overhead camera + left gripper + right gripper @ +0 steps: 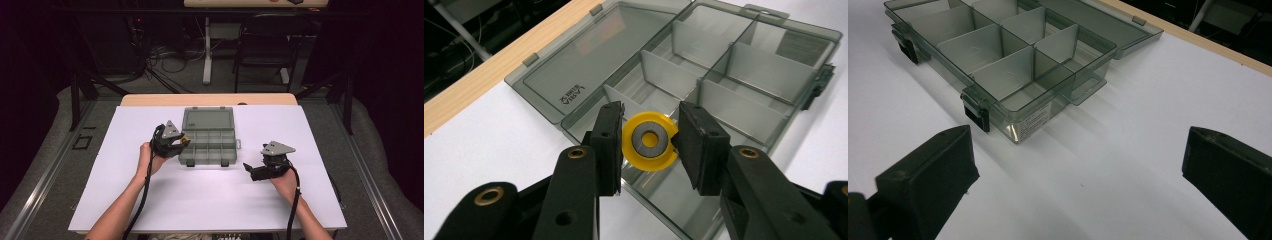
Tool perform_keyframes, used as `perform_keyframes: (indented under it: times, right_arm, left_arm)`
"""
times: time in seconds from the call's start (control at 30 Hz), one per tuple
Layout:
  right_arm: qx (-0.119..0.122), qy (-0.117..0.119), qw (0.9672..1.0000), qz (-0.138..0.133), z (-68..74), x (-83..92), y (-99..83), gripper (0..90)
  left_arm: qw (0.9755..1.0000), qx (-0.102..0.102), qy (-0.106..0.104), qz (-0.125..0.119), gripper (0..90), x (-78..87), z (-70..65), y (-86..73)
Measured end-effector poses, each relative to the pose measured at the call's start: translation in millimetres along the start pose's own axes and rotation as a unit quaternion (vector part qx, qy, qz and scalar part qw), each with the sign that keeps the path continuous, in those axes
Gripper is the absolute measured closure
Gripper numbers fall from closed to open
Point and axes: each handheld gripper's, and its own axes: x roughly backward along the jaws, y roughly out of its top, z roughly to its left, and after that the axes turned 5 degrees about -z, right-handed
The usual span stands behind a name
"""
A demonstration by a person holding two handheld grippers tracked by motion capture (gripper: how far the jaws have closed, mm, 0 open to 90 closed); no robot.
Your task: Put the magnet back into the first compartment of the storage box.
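Observation:
A smoky grey plastic organiser box [208, 142] lies open at the table's middle, its lid [589, 62] folded back and its compartments [998, 45] bare. My left gripper [650, 141] hangs over the box's left end, shut on a yellow ring with a grey metal centre [650, 140]; the ring [186, 141] shows as a yellow spot at the box's left edge in the high view. My right gripper [251, 170] rests low on the white surface to the right of the box, its jaws wide open with nothing between them [1075, 170].
A white sheet [150, 200] covers the wooden table [210, 99]. Black latches [979, 117] stick out from the box's near wall. A chair [265, 45] and desk legs stand on the floor beyond the table.

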Motion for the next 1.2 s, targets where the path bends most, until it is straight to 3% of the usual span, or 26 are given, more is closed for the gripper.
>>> perform_keyframes:
  times: [0.67,1.2]
  right_arm:
    - [-0.001,-0.001,1.0,0.001,-1.0,-0.8,-0.3,0.0]
    - [0.001,0.001,1.0,-0.001,-3.4,-1.7,1.7,0.0]
  left_arm:
    - [0.9998,0.017,0.012,0.006,63.4,-18.4,12.1,7.0]
    - [0.9987,0.038,0.015,0.03,63.4,-33.5,23.9,5.8]
